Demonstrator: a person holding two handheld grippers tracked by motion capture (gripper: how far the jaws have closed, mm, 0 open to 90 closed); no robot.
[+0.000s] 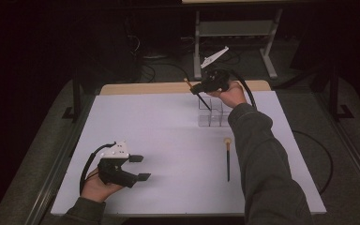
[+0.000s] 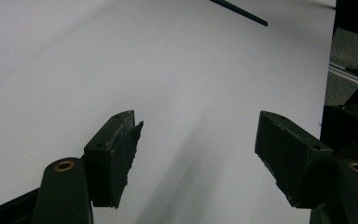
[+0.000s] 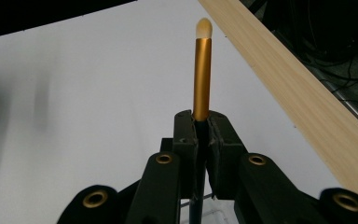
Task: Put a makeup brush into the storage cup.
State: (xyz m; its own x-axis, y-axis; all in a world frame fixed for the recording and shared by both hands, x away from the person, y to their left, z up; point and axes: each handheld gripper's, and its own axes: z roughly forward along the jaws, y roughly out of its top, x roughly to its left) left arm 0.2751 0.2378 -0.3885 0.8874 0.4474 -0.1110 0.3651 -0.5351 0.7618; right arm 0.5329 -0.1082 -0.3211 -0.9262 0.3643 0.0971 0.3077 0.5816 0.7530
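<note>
My right gripper (image 1: 197,87) is held over the far side of the table, shut on a makeup brush (image 1: 201,98). The brush's black handle slants down into a clear compartmented organizer (image 1: 214,115). In the right gripper view the gripper (image 3: 202,123) clamps the brush (image 3: 203,70) just below its gold ferrule, with the pale bristle tip pointing away. A second brush (image 1: 228,159) lies flat on the white tabletop (image 1: 168,131), its pale head toward the organizer. My left gripper (image 1: 141,168) rests near the front left, jaws wide apart with nothing between them (image 2: 198,144).
A wooden strip (image 1: 145,88) runs along the table's far edge, also seen beside the held brush (image 3: 298,84). The lying brush's black handle (image 2: 240,11) crosses the top of the left gripper view. A metal stand (image 1: 236,33) and cables sit on the dark floor beyond.
</note>
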